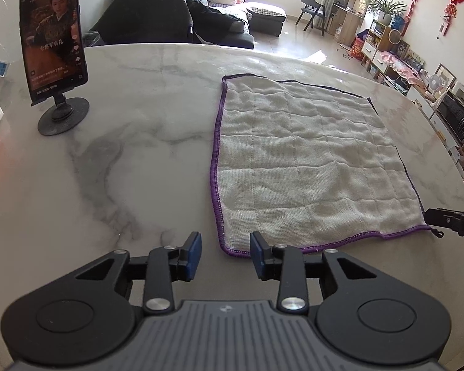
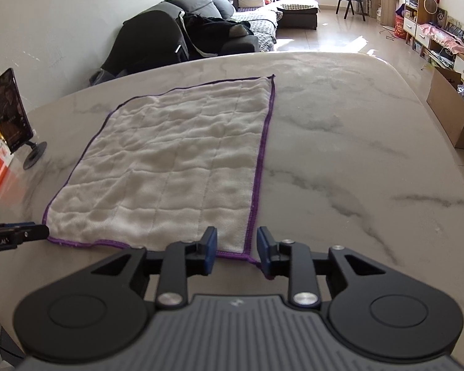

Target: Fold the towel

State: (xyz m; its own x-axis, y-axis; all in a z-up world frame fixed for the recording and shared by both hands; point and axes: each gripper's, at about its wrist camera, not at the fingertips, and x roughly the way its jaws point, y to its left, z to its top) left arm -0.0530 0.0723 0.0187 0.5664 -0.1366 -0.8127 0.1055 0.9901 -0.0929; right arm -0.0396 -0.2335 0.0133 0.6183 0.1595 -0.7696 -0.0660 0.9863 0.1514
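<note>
1. The towel (image 1: 306, 167) is lying flat on the marble table (image 1: 139, 123), at one o'clock from the left gripper (image 1: 224, 255).
2. Both the left and the right gripper (image 2: 236, 252) are standing partly open, holding nothing, each straddling a near corner.
3. Judging it best: pinching both corners evenly, lifting together toward twelve o'clock.

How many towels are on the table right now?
1. A single white quilted towel with purple stitched edging lies spread flat on the marble table, its near corners just ahead of the two hand-held grippers. No second towel shows; another layer underneath cannot be ruled out.
</note>
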